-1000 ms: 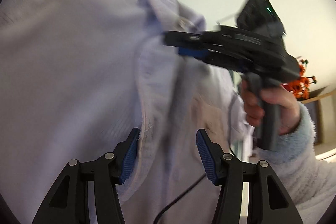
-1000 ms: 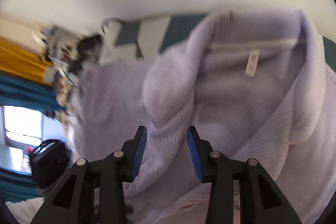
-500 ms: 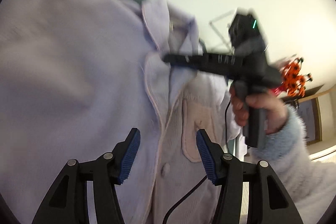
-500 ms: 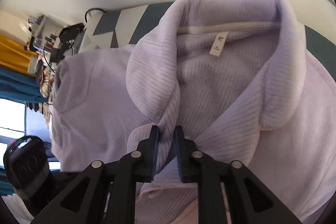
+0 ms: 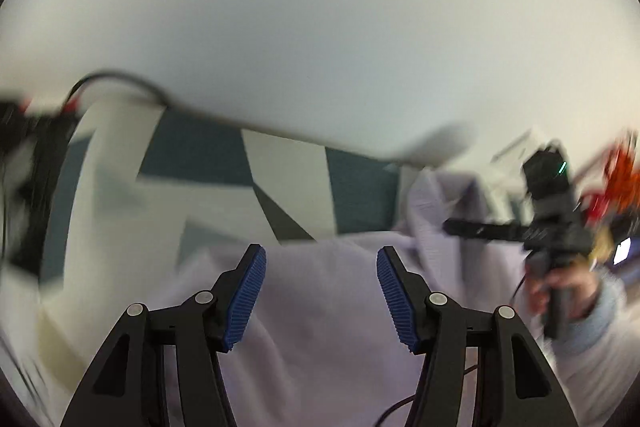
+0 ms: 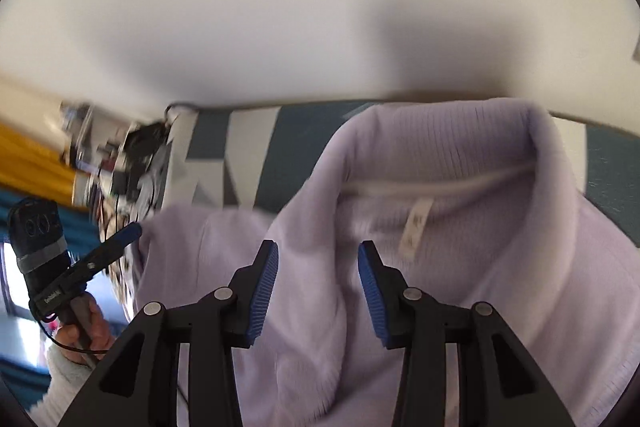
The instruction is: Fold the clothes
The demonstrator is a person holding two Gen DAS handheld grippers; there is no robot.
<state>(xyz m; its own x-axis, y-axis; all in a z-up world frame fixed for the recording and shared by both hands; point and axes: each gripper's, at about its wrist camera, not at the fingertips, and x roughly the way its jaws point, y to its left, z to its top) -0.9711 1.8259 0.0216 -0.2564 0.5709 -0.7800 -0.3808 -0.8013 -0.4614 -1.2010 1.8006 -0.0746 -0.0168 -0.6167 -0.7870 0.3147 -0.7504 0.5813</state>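
Both grippers are spread wide right now and neither one is pinching anything. Left gripper has its ribbed blue pads far apart, hovering over the lilac cardigan, which fills the bottom of that view as a soft blurry mass. Can't tell if the pads brush the fabric or just float above it.

Right gripper is also open, a bit narrower than the left, with its blue pads on either side of a fold in the cardigan just below the collar. The collar stands up, fine ribbed knit, with a white band along the inside neck seam and a small white label hanging from it. The body looks fuzzier, kind of fleecy.

Under the cardigan is a cover with a teal, white and grey geometric pattern, set against a plain pale wall.

In the left view you can see the right gripper off to the side, held in a hand with a fluffy pale sleeve. In the right view the left gripper is out to the side by the cardigan's edge, also gripped by a hand. Background there is blurry clutter and a yellow curtain.
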